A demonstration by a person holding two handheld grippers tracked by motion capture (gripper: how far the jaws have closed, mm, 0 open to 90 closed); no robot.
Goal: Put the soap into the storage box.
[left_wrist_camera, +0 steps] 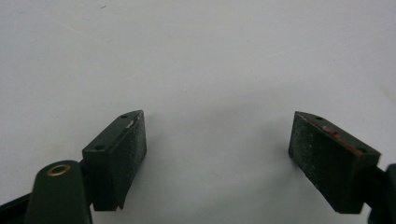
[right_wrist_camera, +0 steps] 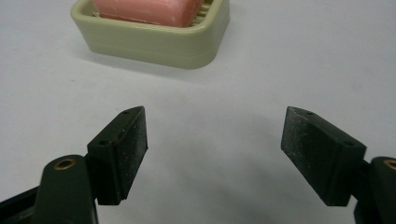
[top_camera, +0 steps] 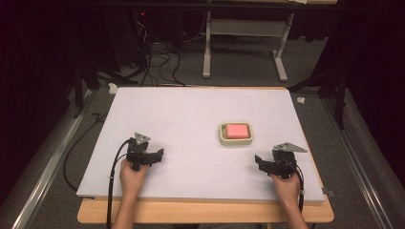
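Note:
A pink bar of soap [top_camera: 237, 131] lies in a cream soap dish [top_camera: 236, 141] right of the board's middle. In the right gripper view the soap [right_wrist_camera: 149, 9] and its dish [right_wrist_camera: 154, 44] sit a short way beyond the jaws. My right gripper [top_camera: 260, 162] rests near the board's front right, below and to the right of the dish, open with bare board between its pads [right_wrist_camera: 133, 144]. My left gripper [top_camera: 155, 155] rests at the front left, open too, its pads [left_wrist_camera: 128, 149] wide apart over bare board.
The white board [top_camera: 191, 109] lies on a wooden table [top_camera: 205, 212]. Cables [top_camera: 157, 62] and a table frame [top_camera: 243, 33] stand on the floor beyond the far edge. Metal rails [top_camera: 43, 171] run along both sides.

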